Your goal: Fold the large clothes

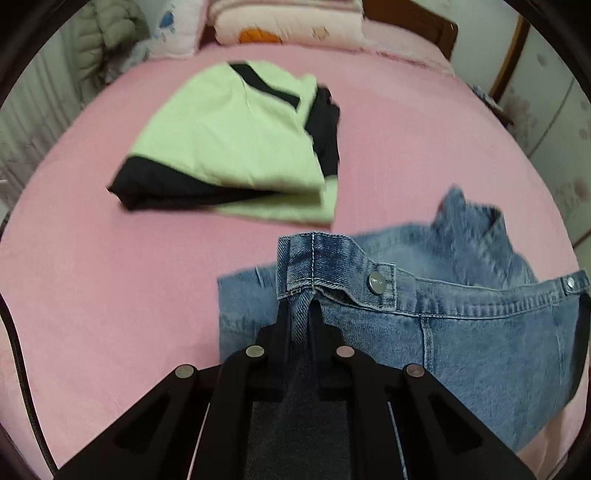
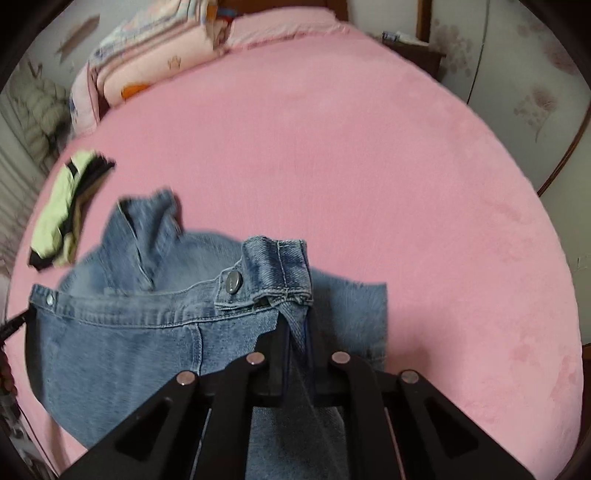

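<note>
A blue denim jacket (image 1: pixel 461 325) hangs between my two grippers above the pink bed (image 1: pixel 110 295). My left gripper (image 1: pixel 301 306) is shut on one corner of its buttoned hem band. My right gripper (image 2: pixel 297 321) is shut on the other corner of the jacket (image 2: pixel 122 332). A metal button (image 1: pixel 376 283) sits beside the left grip, and another button (image 2: pixel 232 281) beside the right grip. The jacket's collar (image 2: pixel 147 229) lies on the bed beyond. The other gripper's black tip shows at the right edge of the left wrist view (image 1: pixel 580 332).
A folded pale green and black garment (image 1: pixel 236 147) lies on the bed ahead to the left, also in the right wrist view (image 2: pixel 62 218). Folded pink quilts (image 1: pixel 288 22) are stacked at the headboard. A puffy coat (image 1: pixel 99 40) hangs at far left. A wardrobe (image 2: pixel 535 92) stands on the right.
</note>
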`<action>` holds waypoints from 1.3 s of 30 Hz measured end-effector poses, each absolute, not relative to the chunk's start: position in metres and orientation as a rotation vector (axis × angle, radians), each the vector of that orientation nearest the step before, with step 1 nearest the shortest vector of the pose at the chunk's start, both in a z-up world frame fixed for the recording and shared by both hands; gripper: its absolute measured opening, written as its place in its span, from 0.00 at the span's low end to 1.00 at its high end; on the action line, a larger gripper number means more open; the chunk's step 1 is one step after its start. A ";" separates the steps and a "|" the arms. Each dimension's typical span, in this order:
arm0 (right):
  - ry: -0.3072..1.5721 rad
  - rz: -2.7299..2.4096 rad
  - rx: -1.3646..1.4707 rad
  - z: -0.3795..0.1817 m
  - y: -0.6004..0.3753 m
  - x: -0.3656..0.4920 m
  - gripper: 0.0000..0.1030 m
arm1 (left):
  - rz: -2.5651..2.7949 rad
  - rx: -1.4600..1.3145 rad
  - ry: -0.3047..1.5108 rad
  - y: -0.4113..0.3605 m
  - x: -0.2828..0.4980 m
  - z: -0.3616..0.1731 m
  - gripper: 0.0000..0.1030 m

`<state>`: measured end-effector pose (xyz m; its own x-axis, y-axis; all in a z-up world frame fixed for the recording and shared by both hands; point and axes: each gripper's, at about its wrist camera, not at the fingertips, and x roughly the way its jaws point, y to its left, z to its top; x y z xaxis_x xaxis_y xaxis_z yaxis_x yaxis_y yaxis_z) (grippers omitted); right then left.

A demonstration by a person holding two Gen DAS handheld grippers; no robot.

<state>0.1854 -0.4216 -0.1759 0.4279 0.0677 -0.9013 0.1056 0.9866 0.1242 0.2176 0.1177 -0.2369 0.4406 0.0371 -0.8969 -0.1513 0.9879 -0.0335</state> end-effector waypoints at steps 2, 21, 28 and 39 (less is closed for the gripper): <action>1.089 -0.038 0.188 -0.168 -0.426 0.191 0.06 | 0.156 -0.122 1.068 0.116 0.225 -0.234 0.04; 1.198 -0.232 0.113 -0.229 -0.428 0.215 0.19 | 0.388 -0.075 1.142 0.134 0.253 -0.290 0.12; 1.056 -0.059 0.231 -0.180 -0.377 0.178 0.42 | 0.212 -0.113 1.018 0.052 0.210 -0.236 0.60; 1.165 0.138 -0.075 -0.237 -0.258 0.109 0.39 | 0.227 -0.001 1.097 -0.005 0.190 -0.308 0.72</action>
<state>0.1091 -0.2579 -0.2374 0.3875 0.0695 -0.9192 -0.1476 0.9890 0.0126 0.1902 -0.0055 -0.3083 0.4356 0.1823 -0.8815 -0.1829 0.9768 0.1116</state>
